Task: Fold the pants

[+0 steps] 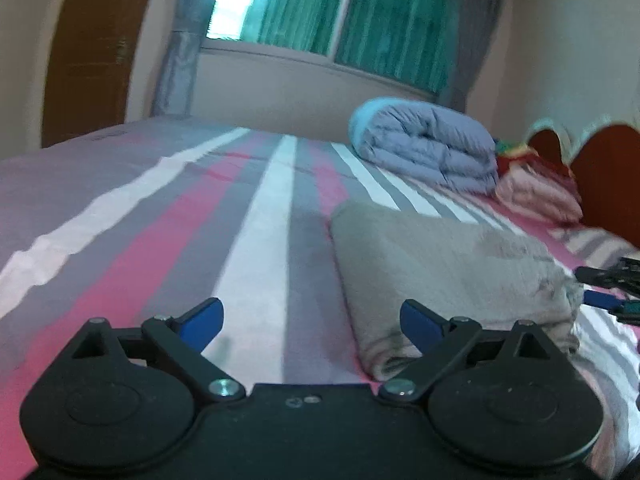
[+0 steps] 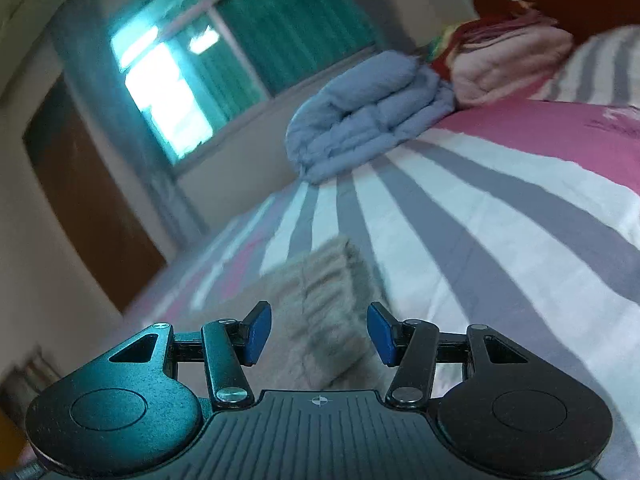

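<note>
The beige pants [image 1: 440, 264] lie folded into a thick rectangle on the striped bed sheet [image 1: 256, 232]. My left gripper [image 1: 310, 312] hovers just before their near left corner, jaws wide open and nothing between the blue pads. At the right edge of the left wrist view the other gripper [image 1: 608, 288] shows beside the pants' right side. In the tilted, blurred right wrist view the folded pants [image 2: 320, 276] lie straight ahead of my right gripper [image 2: 318, 320]. Its jaws stand apart and the pads do not press on the cloth.
A folded blue duvet [image 1: 428, 144] and a folded pink blanket [image 1: 536, 196] sit at the far right of the bed, by a reddish headboard [image 1: 600, 168]. A curtained window [image 1: 340, 20] and a brown door [image 1: 88, 52] are beyond the bed.
</note>
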### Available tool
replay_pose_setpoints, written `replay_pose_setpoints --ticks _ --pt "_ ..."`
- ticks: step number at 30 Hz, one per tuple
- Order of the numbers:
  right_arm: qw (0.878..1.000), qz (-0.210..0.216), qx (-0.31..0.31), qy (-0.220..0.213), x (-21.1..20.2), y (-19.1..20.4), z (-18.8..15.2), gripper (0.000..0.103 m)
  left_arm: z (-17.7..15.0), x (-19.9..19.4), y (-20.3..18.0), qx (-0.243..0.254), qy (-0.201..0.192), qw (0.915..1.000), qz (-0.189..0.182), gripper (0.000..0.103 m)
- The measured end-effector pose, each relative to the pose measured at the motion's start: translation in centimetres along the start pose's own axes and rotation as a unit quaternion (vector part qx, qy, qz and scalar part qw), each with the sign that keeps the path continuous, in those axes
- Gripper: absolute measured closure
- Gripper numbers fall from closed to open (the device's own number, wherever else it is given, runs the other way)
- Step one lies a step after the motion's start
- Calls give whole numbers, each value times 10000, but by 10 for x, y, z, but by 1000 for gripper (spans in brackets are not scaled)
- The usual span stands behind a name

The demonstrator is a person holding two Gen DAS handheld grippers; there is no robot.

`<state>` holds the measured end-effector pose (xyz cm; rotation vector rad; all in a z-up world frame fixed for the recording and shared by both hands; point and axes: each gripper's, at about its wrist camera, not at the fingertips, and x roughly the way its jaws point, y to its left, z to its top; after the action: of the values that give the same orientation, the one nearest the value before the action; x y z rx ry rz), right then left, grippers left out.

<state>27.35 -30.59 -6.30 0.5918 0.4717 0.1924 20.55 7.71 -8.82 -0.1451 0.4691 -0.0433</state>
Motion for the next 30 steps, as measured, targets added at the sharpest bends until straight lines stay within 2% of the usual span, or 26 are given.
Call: replay_pose_setpoints --ticks 2,3,4,8,14,17,18,19,21,23,26,28,30 --pt "9987 -310 -257 309 14 5 -7 46 -3 16 -7 150 387 9991 74 8" --pt "9962 -521 -315 627 28 4 -13 43 -4 19 -7 127 461 9988 79 8" --pt "9952 -579 -217 762 33 0 -16 42 -3 19 -7 96 425 9990 95 8" --pt "9996 -156 96 231 9 -4 -10 40 -2 11 -4 77 287 9995 119 9" --pt "9978 45 656 76 -8 -20 -6 38 1 6 -3 65 226 9997 108 9" --pt "9955 127 929 162 -2 -23 5 36 5 3 0 20 177 9998 -52 9" --pt "9946 185 1000 212 -3 -25 5 31 7 3 2 -8 161 9998 -112 9" --pt "9937 263 1056 279 -5 -25 10 22 9 4 5 -47 177 9996 -193 8" --pt "9934 271 1045 387 0 -26 19 14 14 13 11 -174 338 9984 -425 8" --pt "9918 374 1138 444 -1 -33 25 14 20 25 16 -271 531 9959 -675 9" --pt "9845 444 1485 816 12 -53 28 14 29 46 22 -410 862 9904 -995 13" --pt "9815 456 1550 1026 16 -62 28 14 33 55 21 -315 927 9905 -966 16" --pt "9822 513 1531 957 12 -65 30 14 33 57 19 -248 840 9922 -884 16"
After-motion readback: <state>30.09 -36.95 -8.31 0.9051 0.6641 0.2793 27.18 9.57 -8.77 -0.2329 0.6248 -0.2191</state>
